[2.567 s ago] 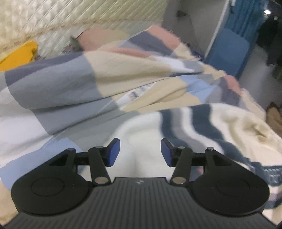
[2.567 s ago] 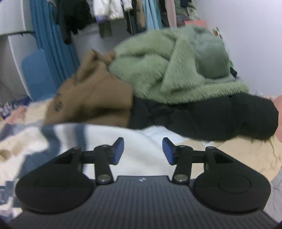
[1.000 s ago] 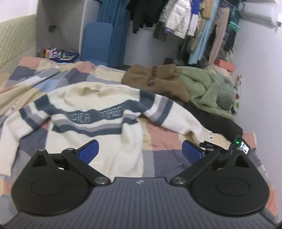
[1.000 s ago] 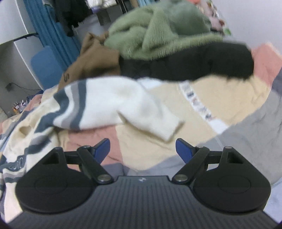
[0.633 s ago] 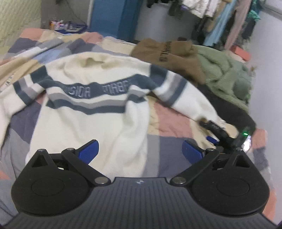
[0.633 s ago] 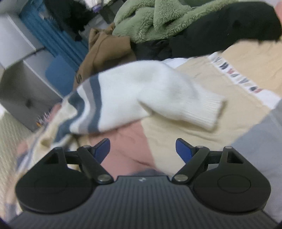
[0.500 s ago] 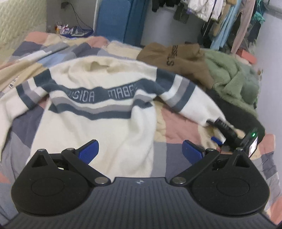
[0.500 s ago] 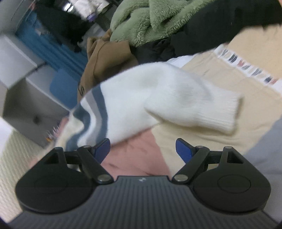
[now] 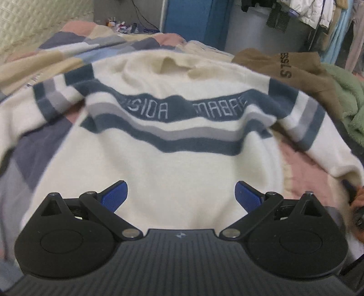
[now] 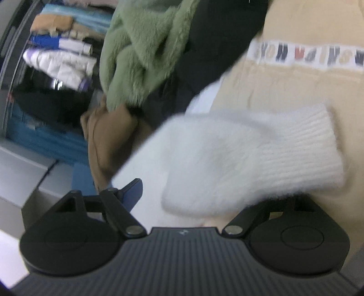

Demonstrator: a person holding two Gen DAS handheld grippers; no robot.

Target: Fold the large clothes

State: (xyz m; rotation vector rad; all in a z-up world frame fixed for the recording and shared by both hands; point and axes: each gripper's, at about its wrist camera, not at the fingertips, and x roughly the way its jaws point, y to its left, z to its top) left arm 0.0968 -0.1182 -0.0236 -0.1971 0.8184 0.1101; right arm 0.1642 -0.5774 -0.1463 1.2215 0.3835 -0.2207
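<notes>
A cream sweater (image 9: 182, 157) with navy and grey chest stripes lies spread on the patchwork bedspread (image 9: 41, 141), collar at the far side. My left gripper (image 9: 180, 197) is open above its lower body. In the right wrist view the sweater's ribbed sleeve cuff (image 10: 302, 148) lies just ahead. My right gripper (image 10: 193, 193) is open with the sleeve (image 10: 216, 159) between its jaws; the sleeve hides the right fingertip. The right gripper's edge shows in the left wrist view (image 9: 356, 205) by the sleeve end.
A brown garment (image 9: 291, 68), a green fleece (image 10: 141, 50) and a black garment (image 10: 216, 34) are piled on the bed's right side. A blue panel (image 9: 193, 20) and hanging clothes (image 9: 318, 13) stand behind. The quilted headboard (image 9: 34, 22) is at left.
My left gripper moved in lower over the sweater body. My right gripper moved forward and rolled, so the sleeve end now sits between its open jaws.
</notes>
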